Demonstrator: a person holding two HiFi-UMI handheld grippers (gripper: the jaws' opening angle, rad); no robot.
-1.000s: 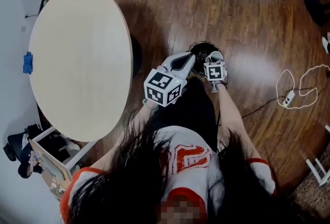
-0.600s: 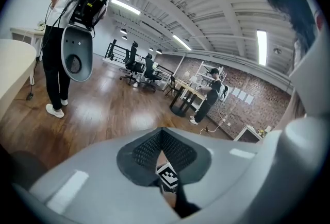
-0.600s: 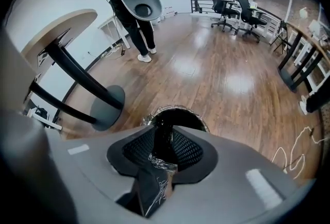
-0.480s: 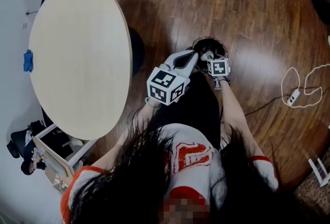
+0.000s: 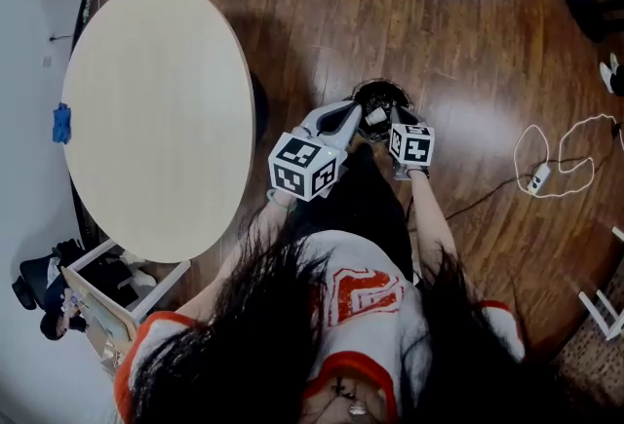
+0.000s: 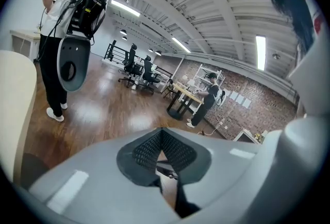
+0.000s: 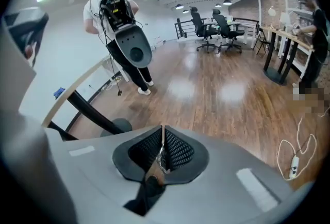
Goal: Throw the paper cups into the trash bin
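Observation:
The trash bin (image 5: 382,91), lined with a black bag, stands on the wooden floor just past both grippers in the head view. A pale shape inside it (image 5: 375,117) may be a paper cup; I cannot tell. My left gripper (image 5: 359,112) reaches over the bin's left rim, and in the left gripper view its jaws (image 6: 162,133) meet at the tips with nothing held. My right gripper (image 5: 395,117) hangs over the bin's near rim. Its jaws (image 7: 162,138) have just been closing and now stand together with no cup between them.
A round beige table (image 5: 156,110) fills the left, with a blue object (image 5: 61,123) at its far edge. A white cable (image 5: 551,159) loops on the floor to the right. Another person (image 7: 121,27) stands beyond the table. Office chairs and desks are far off.
Both grippers have lifted slightly above the bin, the right one more. The right gripper's jaws opened over the bin and have come together again.

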